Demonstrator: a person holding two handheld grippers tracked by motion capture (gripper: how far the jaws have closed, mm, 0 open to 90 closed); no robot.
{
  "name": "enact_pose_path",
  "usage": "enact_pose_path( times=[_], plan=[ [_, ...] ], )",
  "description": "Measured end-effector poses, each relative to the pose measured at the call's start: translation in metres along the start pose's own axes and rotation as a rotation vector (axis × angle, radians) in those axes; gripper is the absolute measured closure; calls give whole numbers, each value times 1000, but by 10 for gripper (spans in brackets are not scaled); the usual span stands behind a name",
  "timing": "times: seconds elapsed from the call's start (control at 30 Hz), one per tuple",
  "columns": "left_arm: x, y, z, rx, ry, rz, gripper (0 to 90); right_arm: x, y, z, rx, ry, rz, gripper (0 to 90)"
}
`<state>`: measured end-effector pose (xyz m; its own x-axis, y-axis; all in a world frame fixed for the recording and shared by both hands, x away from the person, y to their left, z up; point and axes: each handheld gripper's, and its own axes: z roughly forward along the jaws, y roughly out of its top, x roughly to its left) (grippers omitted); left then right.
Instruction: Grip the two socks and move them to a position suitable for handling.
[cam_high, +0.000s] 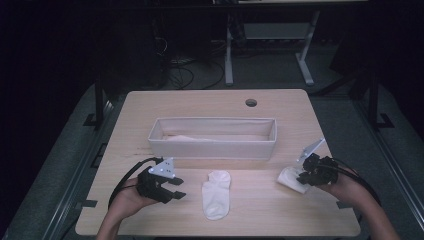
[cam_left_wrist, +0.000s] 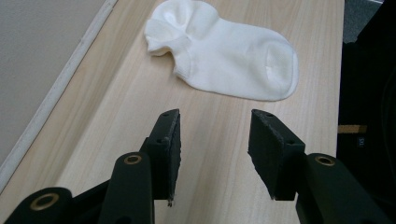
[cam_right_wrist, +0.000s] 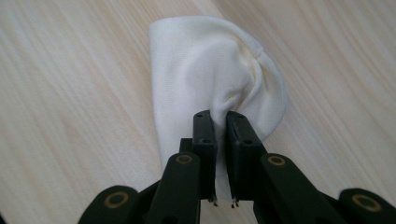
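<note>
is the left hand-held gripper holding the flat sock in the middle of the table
No: the left hand-held gripper has its jaws apart over bare table, and the flat sock lies untouched beyond them.

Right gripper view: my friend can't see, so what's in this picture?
The right gripper has its two black jaws pinched shut on a fold of a white sock. The sock lies bunched up on a light wooden table.

Light falls from above on the surface (cam_high: 260, 210); the room around is near black. The high view is soft; both gripper views are sharp and evenly lit.
</note>
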<state>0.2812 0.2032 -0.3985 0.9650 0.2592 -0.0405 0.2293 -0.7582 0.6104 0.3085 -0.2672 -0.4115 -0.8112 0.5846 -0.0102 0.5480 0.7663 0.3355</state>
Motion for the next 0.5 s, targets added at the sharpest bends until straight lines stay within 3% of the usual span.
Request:
enact_pose_path(
  times=[0.5],
  plan=[
    [2, -3, -5, -7, 11, -16, 513, 23, 36, -22, -40, 30, -116, 827]
  ],
)
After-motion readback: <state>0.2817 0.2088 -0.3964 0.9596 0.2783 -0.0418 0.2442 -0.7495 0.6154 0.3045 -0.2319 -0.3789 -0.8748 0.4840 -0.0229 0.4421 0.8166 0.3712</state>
